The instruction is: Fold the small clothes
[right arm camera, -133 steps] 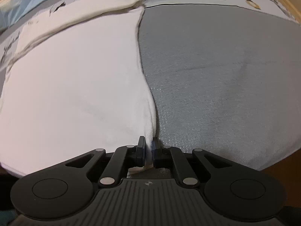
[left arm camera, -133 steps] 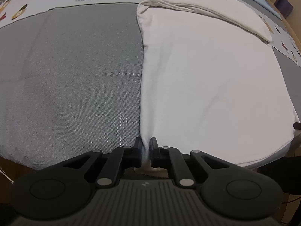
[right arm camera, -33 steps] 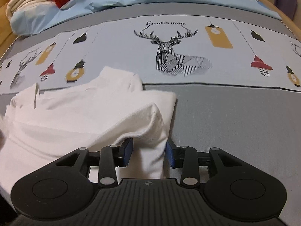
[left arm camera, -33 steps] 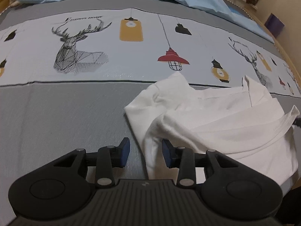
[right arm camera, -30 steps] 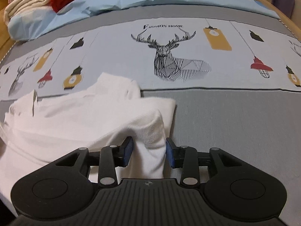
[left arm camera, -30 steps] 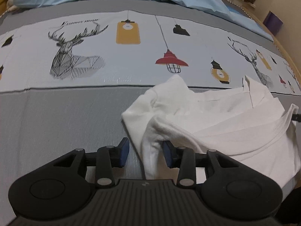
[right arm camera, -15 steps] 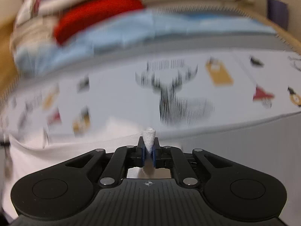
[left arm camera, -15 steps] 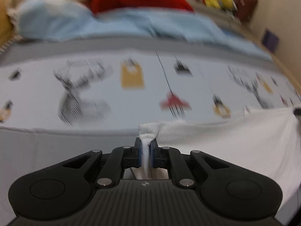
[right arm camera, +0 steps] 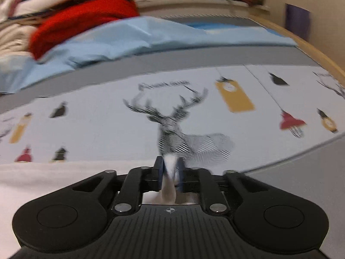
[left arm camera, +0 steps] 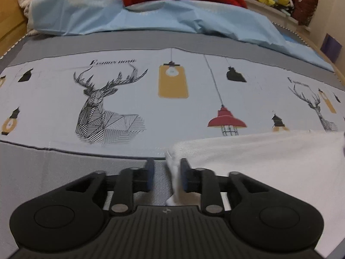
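White garment (left arm camera: 269, 164) lies on printed bedsheet (left arm camera: 129, 108), our grippers at its two corners. Left gripper (left arm camera: 167, 173): jaws opening, corner loose between them. Right gripper (right arm camera: 170, 172): jaws opening, fold between, contact unclear. Blue quilt (left arm camera: 151, 15) beyond.

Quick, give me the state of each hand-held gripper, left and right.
Left hand-held gripper: jaws opening, white garment corner between them, released.
Right hand-held gripper: jaws opening, white garment corner between them; contact unclear through blur.
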A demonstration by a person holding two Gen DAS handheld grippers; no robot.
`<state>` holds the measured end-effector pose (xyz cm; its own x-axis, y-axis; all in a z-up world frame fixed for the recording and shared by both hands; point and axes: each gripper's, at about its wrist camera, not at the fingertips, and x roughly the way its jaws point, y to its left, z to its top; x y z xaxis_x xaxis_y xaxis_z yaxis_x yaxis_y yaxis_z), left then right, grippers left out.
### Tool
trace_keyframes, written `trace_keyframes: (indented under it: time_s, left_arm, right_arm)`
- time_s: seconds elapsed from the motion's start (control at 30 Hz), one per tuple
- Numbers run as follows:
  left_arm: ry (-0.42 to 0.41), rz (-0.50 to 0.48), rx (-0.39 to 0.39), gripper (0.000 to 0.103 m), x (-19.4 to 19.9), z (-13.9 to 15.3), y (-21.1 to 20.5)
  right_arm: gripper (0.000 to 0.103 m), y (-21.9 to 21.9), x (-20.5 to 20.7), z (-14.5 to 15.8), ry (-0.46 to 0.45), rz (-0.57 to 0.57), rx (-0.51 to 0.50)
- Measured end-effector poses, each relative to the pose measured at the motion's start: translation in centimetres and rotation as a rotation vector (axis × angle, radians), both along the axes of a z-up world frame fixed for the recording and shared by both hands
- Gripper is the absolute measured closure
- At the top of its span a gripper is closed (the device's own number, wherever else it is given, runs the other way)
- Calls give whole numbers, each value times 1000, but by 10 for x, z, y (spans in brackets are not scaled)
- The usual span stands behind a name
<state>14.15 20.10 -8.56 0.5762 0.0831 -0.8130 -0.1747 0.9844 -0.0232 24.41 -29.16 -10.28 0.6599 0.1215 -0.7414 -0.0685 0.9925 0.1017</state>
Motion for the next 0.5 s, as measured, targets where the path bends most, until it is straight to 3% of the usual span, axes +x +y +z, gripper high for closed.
trace_keyframes:
  time_s: [0.1, 0.23, 0.37, 0.5]
  left_arm:
    - [-9, -20, -32, 73, -11, 8, 5]
    - [92, -178, -184, 72, -33, 5, 1]
    - [210, -362, -187, 63, -62, -6, -21]
    - [298, -354, -167, 63, -91, -13, -28]
  right_arm:
    - [72, -10, -6, 7, 25, 13, 83]
    - [71, -19, -27, 17, 90, 79, 162]
    - [67, -20, -59, 11, 229, 186, 146]
    - [66, -26, -96, -2, 363, 165, 115]
